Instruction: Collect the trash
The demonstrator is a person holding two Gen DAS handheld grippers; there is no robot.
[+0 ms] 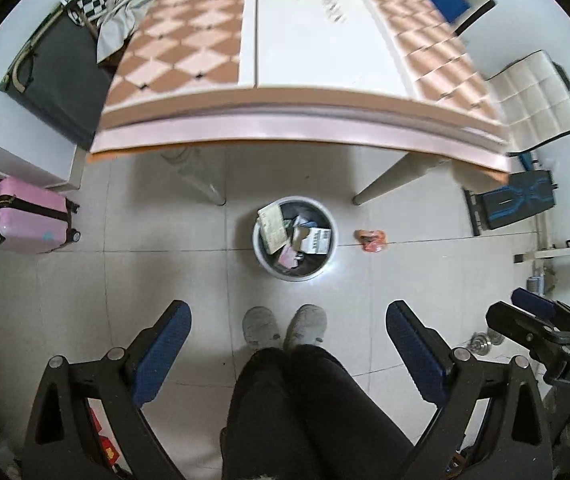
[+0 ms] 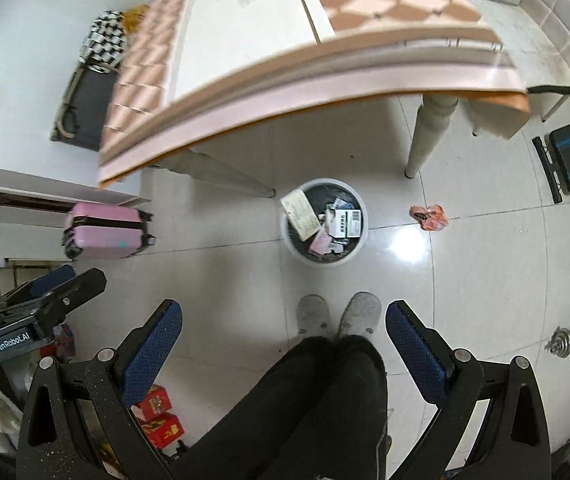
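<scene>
A white round trash bin [image 1: 263,254] stands on the tiled floor in front of the table, holding several boxes and papers; it also shows in the right wrist view [image 2: 291,246]. A crumpled orange wrapper [image 1: 372,240] lies on the floor to the bin's right, also in the right wrist view [image 2: 430,216]. My left gripper [image 1: 287,334] is open and empty, held high above the floor. My right gripper [image 2: 283,330] is open and empty too. Each gripper shows at the edge of the other's view.
A table with a pink checked cloth [image 1: 285,40] stands beyond the bin. A pink suitcase [image 1: 25,216] lies at left. A white chair [image 1: 533,100] and a black bench [image 1: 517,200] are at right. The person's legs and slippers [image 1: 285,328] are below. Red boxes [image 2: 157,416] lie near the left.
</scene>
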